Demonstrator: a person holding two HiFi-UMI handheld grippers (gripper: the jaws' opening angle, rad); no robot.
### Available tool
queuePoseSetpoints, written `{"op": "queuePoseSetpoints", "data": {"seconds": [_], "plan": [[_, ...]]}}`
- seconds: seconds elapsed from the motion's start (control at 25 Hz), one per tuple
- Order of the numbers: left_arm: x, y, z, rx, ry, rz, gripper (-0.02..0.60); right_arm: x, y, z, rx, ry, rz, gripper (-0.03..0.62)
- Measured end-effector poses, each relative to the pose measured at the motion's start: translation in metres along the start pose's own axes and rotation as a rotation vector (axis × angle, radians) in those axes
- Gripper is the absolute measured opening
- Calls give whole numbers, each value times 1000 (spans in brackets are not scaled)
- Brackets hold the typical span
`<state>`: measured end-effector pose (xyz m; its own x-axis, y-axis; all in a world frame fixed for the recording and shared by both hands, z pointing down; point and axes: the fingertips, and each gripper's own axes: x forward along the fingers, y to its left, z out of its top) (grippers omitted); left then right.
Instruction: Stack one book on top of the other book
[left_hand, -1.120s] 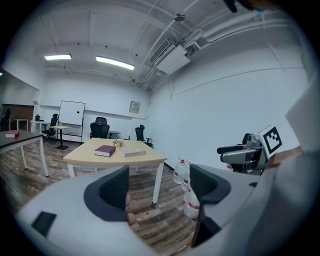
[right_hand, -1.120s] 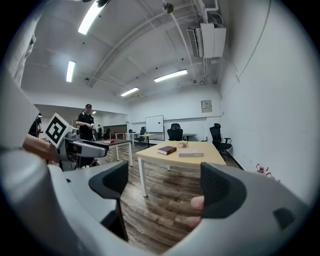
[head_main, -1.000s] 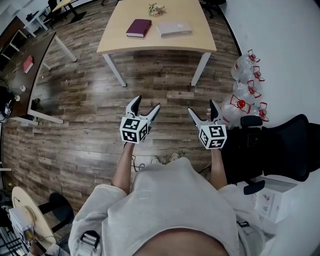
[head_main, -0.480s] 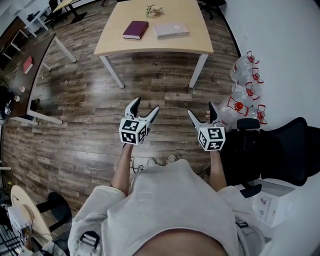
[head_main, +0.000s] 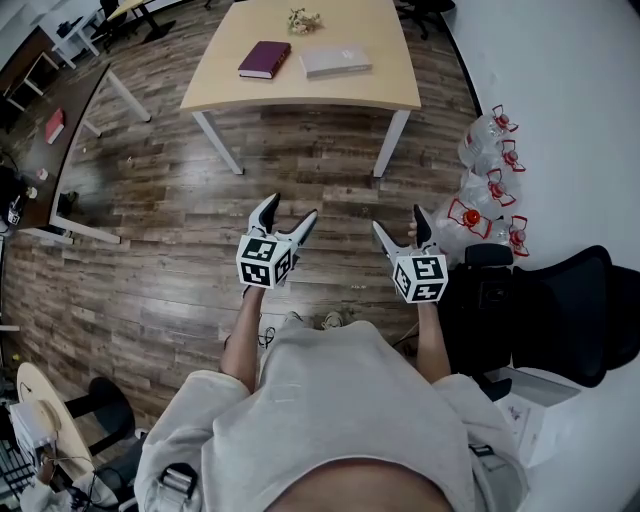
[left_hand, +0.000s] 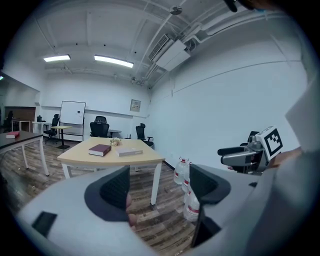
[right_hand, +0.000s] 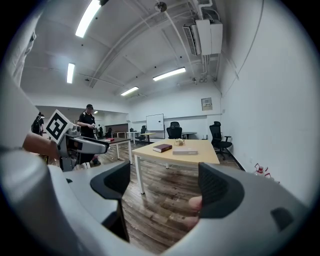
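- Forearms stretched forward, left gripper and right gripper level over the floor, jaws spread wide, holding nothing.
- Maroon book and grey book lay beside each other on the table, well ahead.

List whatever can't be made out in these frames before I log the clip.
- Covers of the maroon book and grey book: too small in every view to read.
- Pale cluster beyond the books: too small to identify.
- Far edge of the table: cut off by the head view's top edge.
- Red item on the dark desk: too small to name.
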<state>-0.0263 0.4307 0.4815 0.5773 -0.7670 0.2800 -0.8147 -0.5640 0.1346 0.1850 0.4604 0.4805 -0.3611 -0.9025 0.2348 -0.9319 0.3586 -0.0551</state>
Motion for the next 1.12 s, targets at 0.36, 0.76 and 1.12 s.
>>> {"op": "queuePoseSetpoints", "data": {"seconds": [0.36,0.76,1.12], "plan": [[22,6,0,-3,5,12,370,16,-23,-7,13,13,-11,410],[64,51,1,-23,10,4,357,78,-32,-1,1,25,-11,402],[140,118,35,-26,-3,-32,353,167,-59,23,4,42,-64,400]]}}
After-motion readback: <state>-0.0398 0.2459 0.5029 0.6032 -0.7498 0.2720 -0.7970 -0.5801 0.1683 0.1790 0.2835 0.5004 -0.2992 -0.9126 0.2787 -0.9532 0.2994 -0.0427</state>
